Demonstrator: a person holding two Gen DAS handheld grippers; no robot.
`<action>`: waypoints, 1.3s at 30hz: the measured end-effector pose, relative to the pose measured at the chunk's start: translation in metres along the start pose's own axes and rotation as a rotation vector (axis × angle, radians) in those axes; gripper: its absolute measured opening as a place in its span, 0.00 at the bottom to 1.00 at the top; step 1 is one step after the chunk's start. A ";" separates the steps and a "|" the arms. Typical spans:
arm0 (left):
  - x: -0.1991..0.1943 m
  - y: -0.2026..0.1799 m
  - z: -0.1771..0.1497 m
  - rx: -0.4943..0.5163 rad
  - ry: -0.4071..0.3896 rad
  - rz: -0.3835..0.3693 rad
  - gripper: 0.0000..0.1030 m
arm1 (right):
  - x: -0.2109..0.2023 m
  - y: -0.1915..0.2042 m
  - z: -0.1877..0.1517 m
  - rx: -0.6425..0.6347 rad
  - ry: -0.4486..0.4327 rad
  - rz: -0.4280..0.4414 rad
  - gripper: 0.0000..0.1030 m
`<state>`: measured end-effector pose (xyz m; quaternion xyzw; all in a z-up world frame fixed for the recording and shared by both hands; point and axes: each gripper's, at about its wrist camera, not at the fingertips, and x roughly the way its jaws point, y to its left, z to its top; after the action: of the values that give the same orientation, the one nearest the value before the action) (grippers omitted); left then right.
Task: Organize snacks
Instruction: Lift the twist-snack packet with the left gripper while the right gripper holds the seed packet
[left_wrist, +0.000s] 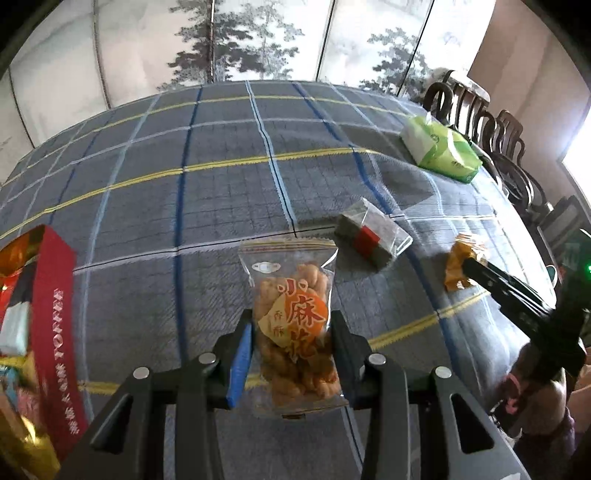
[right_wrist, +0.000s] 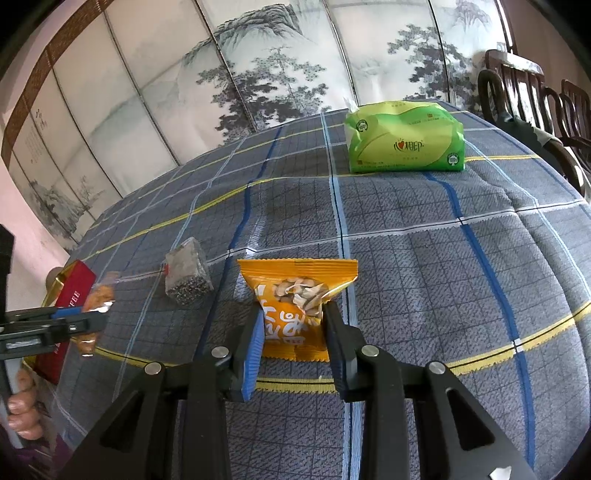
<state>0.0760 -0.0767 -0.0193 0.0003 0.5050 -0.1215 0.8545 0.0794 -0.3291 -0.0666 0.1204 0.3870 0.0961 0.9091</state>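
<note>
My left gripper (left_wrist: 291, 325) is shut on a clear bag of fried dough twists (left_wrist: 295, 317) and holds it above the plaid tablecloth (left_wrist: 184, 192). My right gripper (right_wrist: 293, 317) is shut on an orange nut snack packet (right_wrist: 295, 299); it also shows at the right of the left wrist view (left_wrist: 461, 266). A clear packet with a dark seed bar (left_wrist: 373, 236) lies on the cloth between them, also in the right wrist view (right_wrist: 186, 273). A red toffee box (left_wrist: 51, 325) with wrapped sweets sits at the far left, also in the right wrist view (right_wrist: 74, 295).
A green tissue pack (right_wrist: 404, 138) lies at the far side of the table, also in the left wrist view (left_wrist: 439, 147). Dark wooden chairs (left_wrist: 487, 125) line the right edge. A painted screen wall (right_wrist: 258, 74) stands behind the table.
</note>
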 end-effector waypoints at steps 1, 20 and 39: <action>-0.006 0.000 -0.003 0.000 -0.004 0.001 0.39 | 0.000 0.001 0.000 -0.006 -0.001 -0.005 0.28; -0.063 0.015 -0.040 -0.024 -0.045 0.010 0.39 | 0.004 0.016 -0.008 -0.074 -0.013 -0.084 0.29; -0.128 0.086 -0.068 -0.145 -0.151 0.113 0.39 | 0.007 0.020 -0.009 -0.097 -0.016 -0.122 0.29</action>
<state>-0.0237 0.0421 0.0470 -0.0423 0.4459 -0.0358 0.8934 0.0764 -0.3074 -0.0715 0.0532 0.3814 0.0583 0.9210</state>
